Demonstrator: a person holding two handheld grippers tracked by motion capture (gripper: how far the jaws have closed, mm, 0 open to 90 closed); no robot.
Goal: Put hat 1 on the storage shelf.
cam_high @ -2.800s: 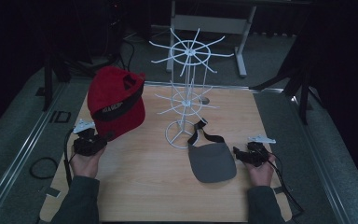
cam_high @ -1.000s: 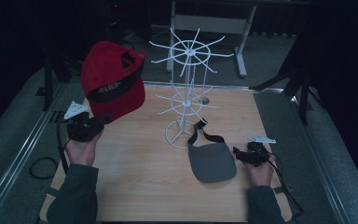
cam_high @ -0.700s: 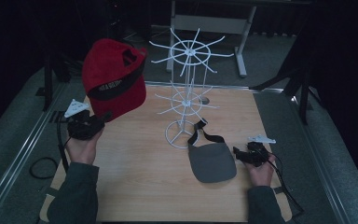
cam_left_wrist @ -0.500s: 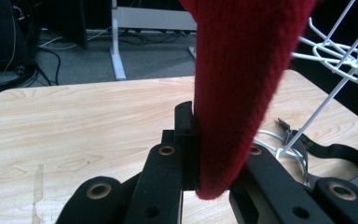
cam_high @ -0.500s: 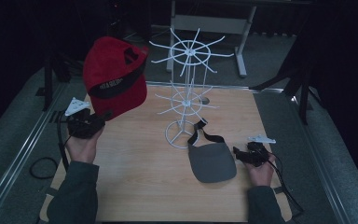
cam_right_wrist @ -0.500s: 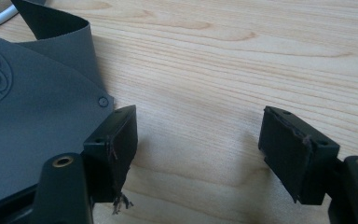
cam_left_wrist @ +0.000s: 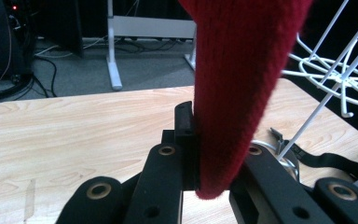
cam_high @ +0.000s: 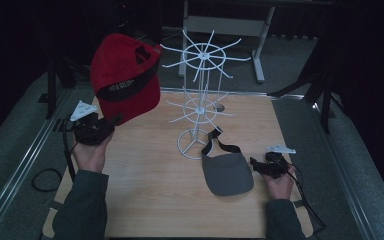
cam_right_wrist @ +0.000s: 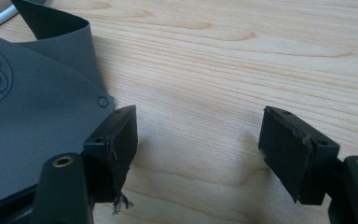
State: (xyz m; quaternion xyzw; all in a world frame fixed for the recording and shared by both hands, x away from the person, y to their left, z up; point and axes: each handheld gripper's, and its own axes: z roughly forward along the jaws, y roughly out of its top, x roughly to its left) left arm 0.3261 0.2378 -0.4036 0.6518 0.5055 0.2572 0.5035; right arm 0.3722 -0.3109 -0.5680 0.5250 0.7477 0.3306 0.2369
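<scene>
A pale wooden desk [cam_high: 150, 165] stands on grey carpet [cam_high: 300, 55] in a dim room; a white-legged table frame [cam_high: 223, 25] stands behind, against darkness.

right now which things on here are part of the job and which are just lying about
In use, as far as I can judge:
red cap, clamped in the left gripper
white wire rack
right gripper, jaws open

Lying about:
grey pouch with black strap
table

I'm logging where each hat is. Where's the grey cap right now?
In the high view the grey cap lies flat on the table's right half, in front of the white wire rack's base, just left of the open right gripper.
</scene>
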